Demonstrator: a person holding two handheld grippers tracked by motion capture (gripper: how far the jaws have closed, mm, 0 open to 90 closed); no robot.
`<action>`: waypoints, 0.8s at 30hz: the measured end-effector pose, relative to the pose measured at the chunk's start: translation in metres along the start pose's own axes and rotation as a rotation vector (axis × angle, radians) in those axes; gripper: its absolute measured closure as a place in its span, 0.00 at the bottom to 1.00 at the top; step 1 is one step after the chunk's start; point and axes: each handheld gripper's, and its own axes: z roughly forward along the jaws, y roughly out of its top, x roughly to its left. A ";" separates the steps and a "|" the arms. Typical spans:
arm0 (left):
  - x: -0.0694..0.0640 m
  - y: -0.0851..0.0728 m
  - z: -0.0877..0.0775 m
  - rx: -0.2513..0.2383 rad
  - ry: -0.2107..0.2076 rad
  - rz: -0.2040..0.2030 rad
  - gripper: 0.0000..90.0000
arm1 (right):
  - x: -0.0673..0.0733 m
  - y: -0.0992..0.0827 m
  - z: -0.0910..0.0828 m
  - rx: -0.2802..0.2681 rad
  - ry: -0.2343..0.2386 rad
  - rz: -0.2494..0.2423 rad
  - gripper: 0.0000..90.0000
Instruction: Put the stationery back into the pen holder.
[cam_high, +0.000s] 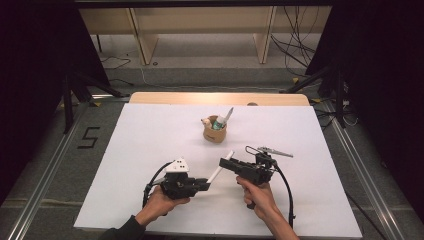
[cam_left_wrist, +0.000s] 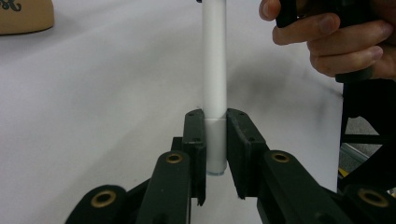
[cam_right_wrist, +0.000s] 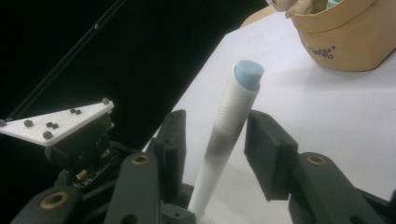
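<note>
Nearest the camera, at the bottom of the high view, a person's two hands each hold a black gripper over a white table (cam_high: 150, 140). On the left, the left gripper (cam_high: 207, 184) has its jaws clamped on the lower end of a slim white marker (cam_high: 220, 169), which slants up and away toward the right gripper (cam_high: 223, 161). That gripper's jaws stand spread on either side of the marker's blue-capped end (cam_right_wrist: 248, 74), apart from it. Farther back, near the table's middle, a tan cup (cam_high: 215, 131) holds a few upright items.
</note>
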 end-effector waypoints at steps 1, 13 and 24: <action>0.000 0.000 0.000 0.000 -0.001 -0.001 0.87 | 0.000 0.000 0.000 -0.001 0.000 0.005 0.68; -0.003 -0.001 -0.003 -0.013 -0.004 -0.006 0.87 | -0.001 -0.001 0.003 -0.002 0.021 0.037 0.83; -0.003 -0.001 -0.005 -0.007 -0.030 -0.043 0.49 | 0.005 0.003 0.000 -0.022 0.046 0.035 0.88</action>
